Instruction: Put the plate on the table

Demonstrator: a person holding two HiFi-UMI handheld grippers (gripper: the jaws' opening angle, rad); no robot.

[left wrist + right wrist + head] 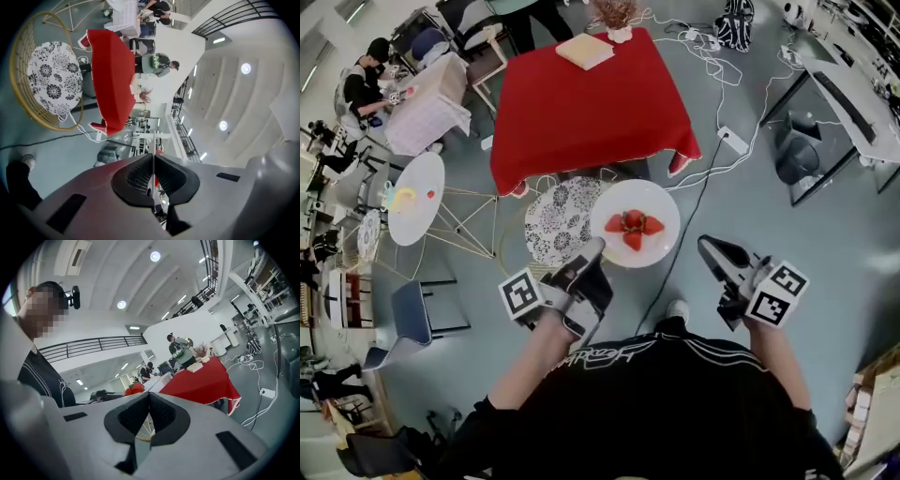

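- Above the grey floor, short of the red table (609, 122), a white plate (666, 211) of strawberries (633, 227) hangs in the air, roughly level, over a round wicker chair (561, 223) with a black-and-white patterned cushion.
- At the plate's near rim, the left gripper (592, 251) is clamped tight; its own view shows the thin white edge pinched between the dark pads, with red fruit just beyond.
- Off to the right side, the right gripper (705, 246) is apart from the plate, its jaws pressed together with nothing between them.
- On the table's far edge sit a flat tan box (584, 52) and a small vase of dried stems (617, 17); the near half of the red cloth is bare.
- Judging by this, the step in hand is carrying: the plate is lifted but not yet over the table.
- Next, the plate likely needs to travel forward past the chair, stay level so the strawberries do not slide, come down onto the bare cloth, and only then be let go.
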